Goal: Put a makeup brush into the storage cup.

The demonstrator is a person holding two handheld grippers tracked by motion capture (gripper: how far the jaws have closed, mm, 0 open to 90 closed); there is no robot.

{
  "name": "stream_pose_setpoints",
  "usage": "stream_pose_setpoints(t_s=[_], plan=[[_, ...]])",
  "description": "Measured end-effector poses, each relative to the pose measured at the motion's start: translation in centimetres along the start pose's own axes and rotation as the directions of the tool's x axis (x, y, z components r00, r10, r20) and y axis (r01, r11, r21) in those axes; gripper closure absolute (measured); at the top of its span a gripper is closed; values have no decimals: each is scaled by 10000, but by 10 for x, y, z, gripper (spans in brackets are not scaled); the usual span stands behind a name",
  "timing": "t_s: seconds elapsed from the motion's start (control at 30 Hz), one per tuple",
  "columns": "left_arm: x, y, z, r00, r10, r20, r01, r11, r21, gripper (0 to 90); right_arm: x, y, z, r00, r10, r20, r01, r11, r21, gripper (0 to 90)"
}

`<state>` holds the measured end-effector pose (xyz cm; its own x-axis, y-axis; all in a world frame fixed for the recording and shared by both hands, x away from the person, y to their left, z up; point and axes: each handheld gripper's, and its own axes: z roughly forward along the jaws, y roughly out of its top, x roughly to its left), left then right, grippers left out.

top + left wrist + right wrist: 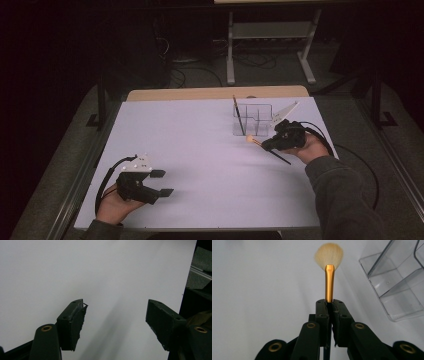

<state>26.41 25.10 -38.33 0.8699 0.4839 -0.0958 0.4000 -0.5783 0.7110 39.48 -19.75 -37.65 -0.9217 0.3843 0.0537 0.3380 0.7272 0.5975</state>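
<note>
Two grippers are over the white worktop (200, 165). The left gripper (162, 183) sits near the front left corner, in the person's left hand (116, 206). Its fingers (72, 323) are spread wide apart. Nothing is between them; in the left gripper view there is just bare white worktop under them.

Going right, a clear box (252, 120) with little compartments stands close to the back edge, on the right half of the worktop. A thin dark brush (239, 116) stands in it and leans a bit. I think it is in a left compartment, but the high view is too small and dim to be sure.

Just in front of the box, near the right edge, is the right gripper (266, 146), held in the right hand (309, 149). Its fingers (322, 315) are squeezed tight on a makeup brush (329, 277). The brush has a gold neck and soft, pale, fan-shaped hairs. In the right gripper view the hairs stick out past the fingertips, with the clear box off to one side, near but not touching. In the high view the fluffy end points left and the dark handle sticks out the other way, toward the front. The brush looks lifted a little above the worktop.
</note>
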Motion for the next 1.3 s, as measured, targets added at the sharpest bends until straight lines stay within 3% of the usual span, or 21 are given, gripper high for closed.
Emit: stream_pose_setpoints(t_s=[0.2,0.8,1.3], plan=[[0,0,1,10000,31,5,-31,10000,13,305,7,1,-4,9998,100,-161,-107,9991,-419,828],[-3,3,5,9998,80,166,-80,10000,0,307,40,12,-8,9978,-208,-630,118,9899,-1412,827],[-11,11,15,9981,201,582,-196,9998,-93,310,67,30,-2,9895,-1022,-1019,812,9780,-1924,827]])
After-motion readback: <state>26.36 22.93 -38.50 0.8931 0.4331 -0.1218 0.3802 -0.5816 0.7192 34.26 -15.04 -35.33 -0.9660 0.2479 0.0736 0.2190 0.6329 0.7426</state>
